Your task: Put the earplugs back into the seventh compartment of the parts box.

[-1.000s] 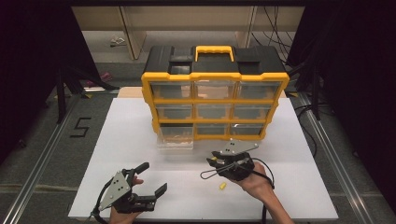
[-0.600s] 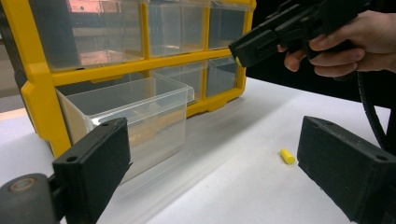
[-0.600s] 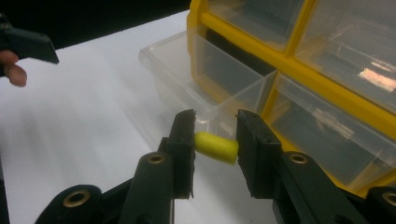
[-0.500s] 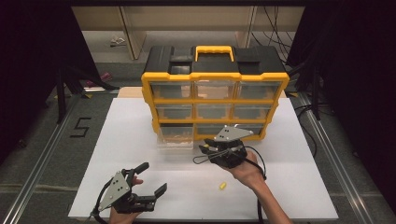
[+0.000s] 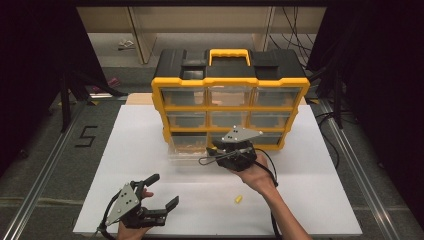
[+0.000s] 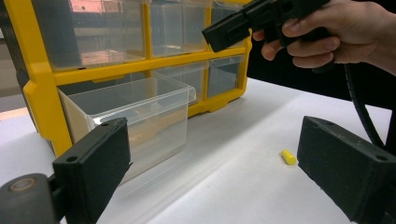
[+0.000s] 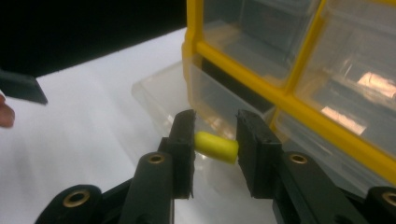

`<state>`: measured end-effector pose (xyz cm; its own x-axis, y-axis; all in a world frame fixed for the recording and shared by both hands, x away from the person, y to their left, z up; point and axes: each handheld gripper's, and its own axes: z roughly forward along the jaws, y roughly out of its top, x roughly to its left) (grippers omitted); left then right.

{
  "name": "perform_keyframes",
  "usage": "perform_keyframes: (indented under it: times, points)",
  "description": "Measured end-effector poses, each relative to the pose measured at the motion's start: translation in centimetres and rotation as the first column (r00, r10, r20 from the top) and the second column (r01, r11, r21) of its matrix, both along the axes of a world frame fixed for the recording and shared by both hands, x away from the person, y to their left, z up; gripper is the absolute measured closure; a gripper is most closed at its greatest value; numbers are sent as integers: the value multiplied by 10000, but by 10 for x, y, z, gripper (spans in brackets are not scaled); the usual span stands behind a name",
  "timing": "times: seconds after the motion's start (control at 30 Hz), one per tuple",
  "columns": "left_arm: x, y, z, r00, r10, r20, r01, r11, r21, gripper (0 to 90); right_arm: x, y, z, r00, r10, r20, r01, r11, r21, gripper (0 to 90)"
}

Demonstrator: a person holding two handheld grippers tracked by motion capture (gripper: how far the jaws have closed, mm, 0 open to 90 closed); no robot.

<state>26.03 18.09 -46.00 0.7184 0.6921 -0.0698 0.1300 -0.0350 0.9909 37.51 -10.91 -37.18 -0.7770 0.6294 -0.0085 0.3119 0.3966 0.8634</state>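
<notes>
My right gripper [image 7: 215,137] is shut on a small yellow cylinder [image 7: 216,146], which it holds off the table just in front of a clear drawer [image 7: 196,93] pulled out of the organizer's bottom row. From the high view, the right gripper [image 5: 214,151] points left at that drawer [image 5: 185,151]. The yellow and black organizer [image 5: 230,82] stands at the back of the white table. A second yellow cylinder [image 5: 238,199] lies on the table near the front. My left gripper [image 5: 162,191] stands open at the front left, nothing between its jaws.
The white tabletop [image 5: 310,190] is bare to the right of the loose cylinder [image 6: 288,157]. In the left gripper view the right gripper [image 6: 233,25] and the hand holding it hang above the drawer [image 6: 135,116]. Metal rails run along both table sides.
My right gripper has moved from near the front of the table forward and left to the pulled-out drawer, carrying the yellow cylinder. The left gripper has stayed put.
</notes>
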Motion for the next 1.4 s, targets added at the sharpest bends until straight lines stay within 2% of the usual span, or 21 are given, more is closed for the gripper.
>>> perform_keyframes:
  times: [0.13,0.3,0.5,0.77,0.9,0.93,0.97,1.0,1.23,1.4]
  points:
    - [0,0,0,10000,-13,17,13,10000,-7,94,5,6,4,10000,-17,54,16,10000,69,682]
    - [0,0,0,10000,-18,19,18,10000,0,93,13,13,-2,9998,-149,-135,150,9999,63,682]
    - [0,0,0,10000,-24,15,24,10000,7,94,19,23,-5,9998,-163,-150,167,9996,249,680]
    - [0,0,0,10000,-19,-17,19,10000,20,94,27,34,-13,9993,-116,-354,118,9999,29,665]
    - [0,0,0,10000,-23,-17,23,10000,32,94,31,37,-16,9988,-331,-374,334,9994,82,589]
    - [0,0,0,10000,-30,-12,30,10000,40,94,32,37,-16,9987,-332,-386,336,9994,97,555]
    - [0,0,0,10000,-29,-19,29,10000,24,94,31,37,-16,9984,-533,-208,534,9986,55,484]
    - [0,0,0,10000,-37,-19,37,10000,23,94,30,37,-16,9979,-627,-145,628,9980,26,463]
    - [0,0,0,10000,-46,-31,46,10000,42,94,24,30,-10,9948,-1010,131,1007,9947,214,350]
    - [0,-1,0,10000,-68,-17,68,9999,86,94,14,22,-1,9957,-880,289,867,9953,439,314]
